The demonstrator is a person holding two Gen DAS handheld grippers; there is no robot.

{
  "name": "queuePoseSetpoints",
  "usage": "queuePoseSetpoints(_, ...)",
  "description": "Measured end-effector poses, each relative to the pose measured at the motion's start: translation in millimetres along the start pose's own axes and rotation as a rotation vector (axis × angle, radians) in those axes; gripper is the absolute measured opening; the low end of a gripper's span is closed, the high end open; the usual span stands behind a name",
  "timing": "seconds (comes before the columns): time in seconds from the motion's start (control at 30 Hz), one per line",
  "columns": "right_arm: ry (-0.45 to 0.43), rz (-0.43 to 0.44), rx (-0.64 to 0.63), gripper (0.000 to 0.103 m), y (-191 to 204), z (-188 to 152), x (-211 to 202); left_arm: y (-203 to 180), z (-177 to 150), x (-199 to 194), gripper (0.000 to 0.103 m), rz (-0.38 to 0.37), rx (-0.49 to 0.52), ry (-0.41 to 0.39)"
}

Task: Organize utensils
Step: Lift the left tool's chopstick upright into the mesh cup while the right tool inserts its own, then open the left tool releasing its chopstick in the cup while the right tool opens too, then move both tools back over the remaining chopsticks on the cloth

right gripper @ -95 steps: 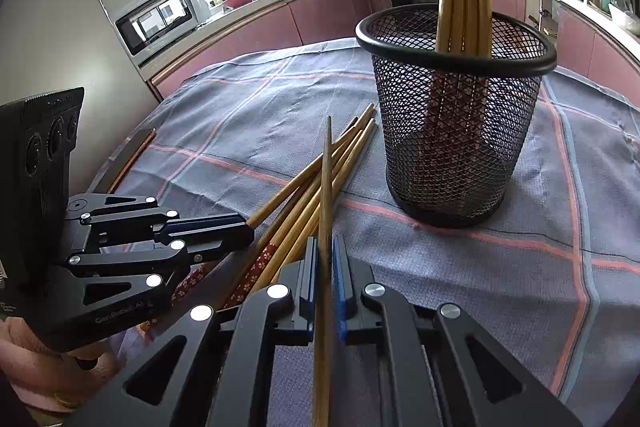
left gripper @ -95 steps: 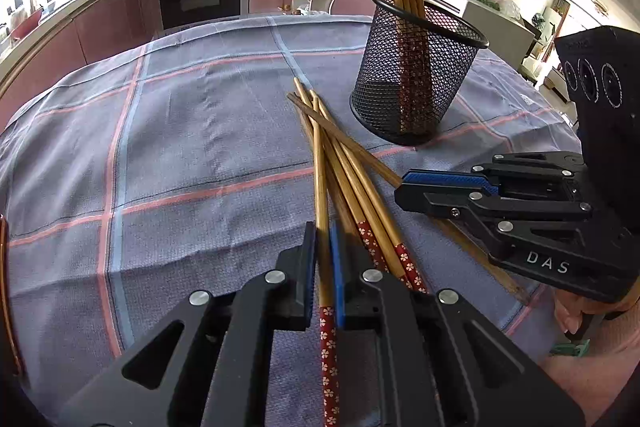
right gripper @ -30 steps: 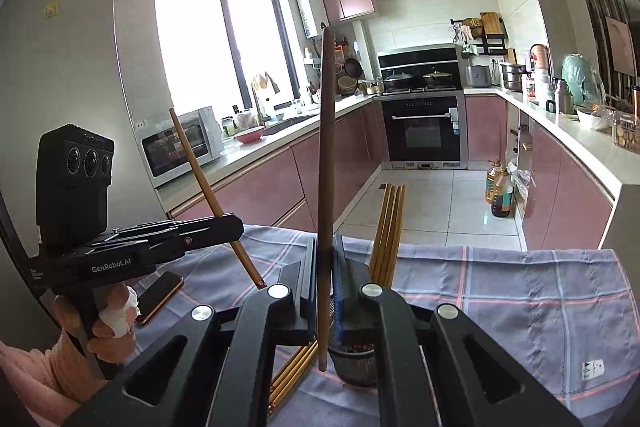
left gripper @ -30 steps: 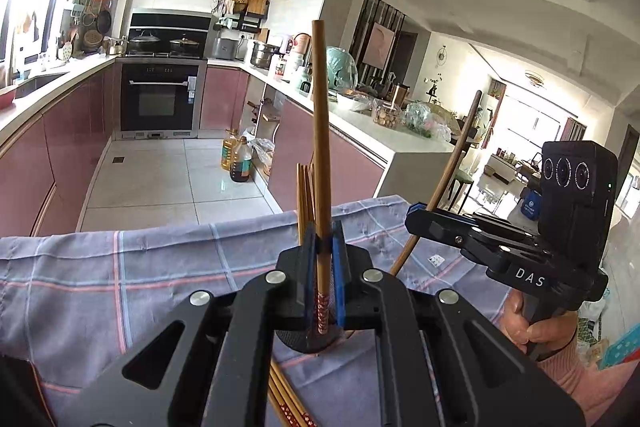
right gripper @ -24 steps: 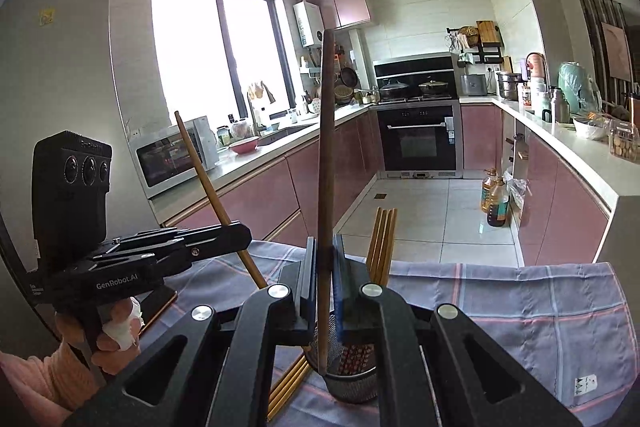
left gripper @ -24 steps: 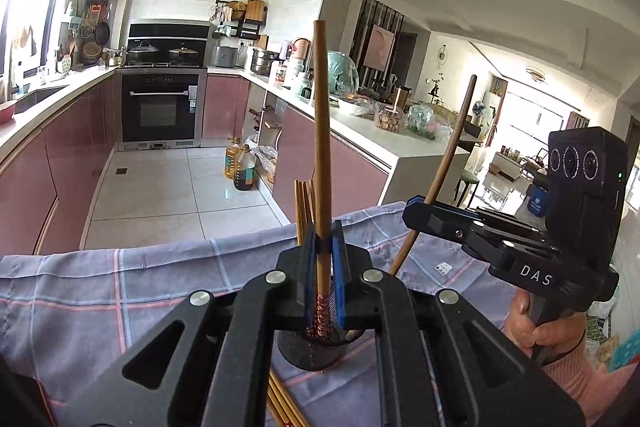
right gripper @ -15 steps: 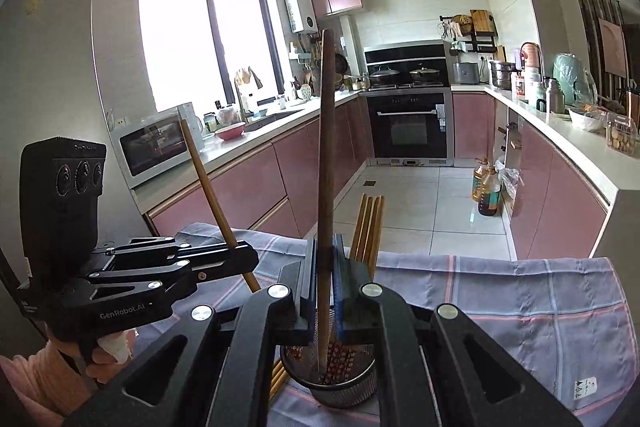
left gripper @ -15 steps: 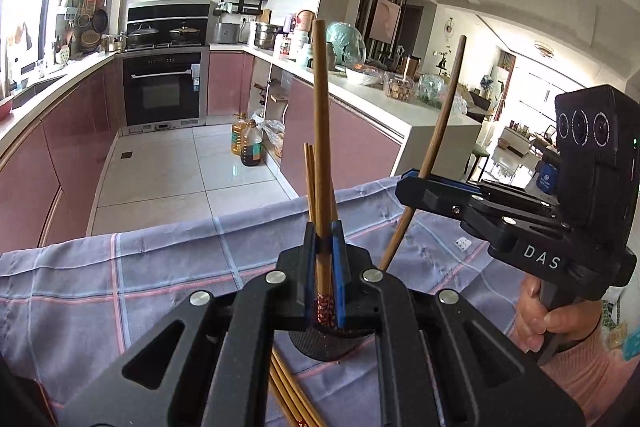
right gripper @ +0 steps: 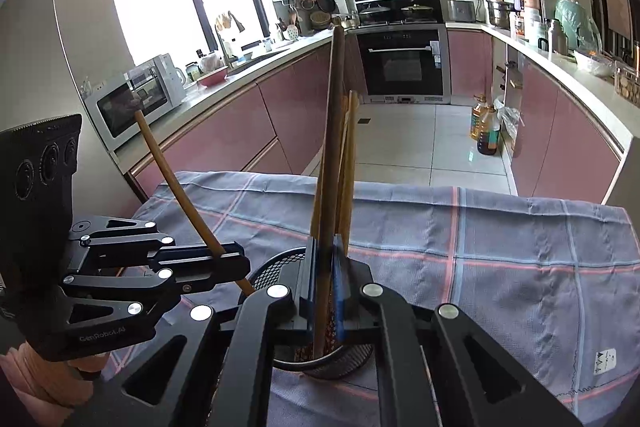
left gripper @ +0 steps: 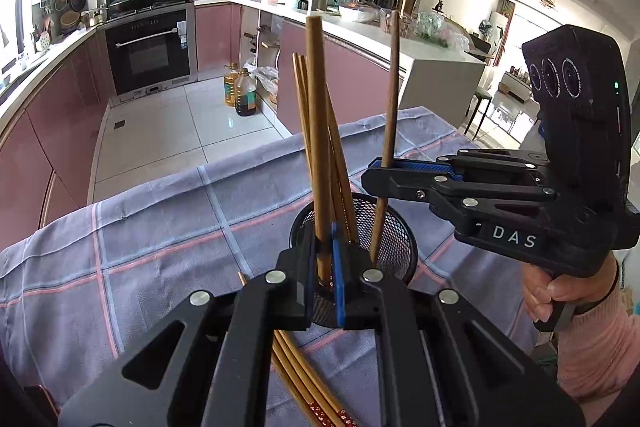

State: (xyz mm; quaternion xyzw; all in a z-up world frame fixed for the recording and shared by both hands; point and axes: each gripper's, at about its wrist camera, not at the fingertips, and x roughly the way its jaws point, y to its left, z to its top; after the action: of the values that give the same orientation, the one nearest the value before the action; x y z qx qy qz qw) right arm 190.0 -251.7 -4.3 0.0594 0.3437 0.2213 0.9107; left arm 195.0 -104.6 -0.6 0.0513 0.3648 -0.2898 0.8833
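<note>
Gripping one chopstick each, left tool (left gripper: 323, 259) and right tool (right gripper: 325, 277) stand over mesh holder (left gripper: 394, 247), tips inside.

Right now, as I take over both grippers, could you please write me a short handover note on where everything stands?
Left gripper: shut on one wooden chopstick, upright, lower end inside the black wire-mesh holder.
Right gripper: shut on another wooden chopstick, its tip also in the holder.
Done: several chopsticks already stand in the holder.
Left: release both, then collect the loose chopsticks lying on the blue checked tablecloth beside the holder.
</note>
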Motion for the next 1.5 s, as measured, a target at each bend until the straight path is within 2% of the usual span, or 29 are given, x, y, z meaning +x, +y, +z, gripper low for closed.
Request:
queuePoseSetpoints(0.5, -0.022, -0.014, 0.034, 0.008, -3.6, -1.2, 10.2, 8.5, 8.6, 19.9, 0.009, 0.014, -0.051, 0.014)
queuePoseSetpoints(0.63, -0.029, -0.016, 0.03, 0.018, -4.5, -1.9, 7.0, 13.6, 2.3, 13.8, 0.01, 0.02, -0.076, -0.007)
queuePoseSetpoints(0.77, -0.032, -0.015, 0.032, 0.018, -5.1, -3.8, 4.4, 16.5, -6.0, -2.2, 0.012, 0.027, -0.089, -0.05)
queuePoseSetpoints(0.9, -0.047, 0.0, 0.018, 0.019, 1.9, -7.5, -2.5, 18.7, -18.0, -22.2, 0.014, 0.045, -0.097, -0.1)
queuePoseSetpoints(1.0, -0.069, 0.027, -0.008, 0.021, 11.3, -13.2, -15.3, 20.5, -31.0, -37.1, 0.02, 0.07, -0.092, -0.132)
queuePoseSetpoints(1.23, -0.094, 0.105, -0.099, 0.027, 44.2, -38.3, -46.2, 28.0, -72.5, -49.4, 0.025, 0.108, -0.092, -0.107)
queuePoseSetpoints(1.33, -0.066, 0.135, -0.104, 0.032, 52.5, -52.9, -44.4, 33.1, -90.6, -48.4, 0.025, 0.107, -0.114, -0.077)
queuePoseSetpoints(1.5, 0.045, 0.141, -0.09, 0.033, 61.0, -84.7, -13.8, 33.7, -117.7, -36.4, 0.028, 0.098, -0.137, -0.013)
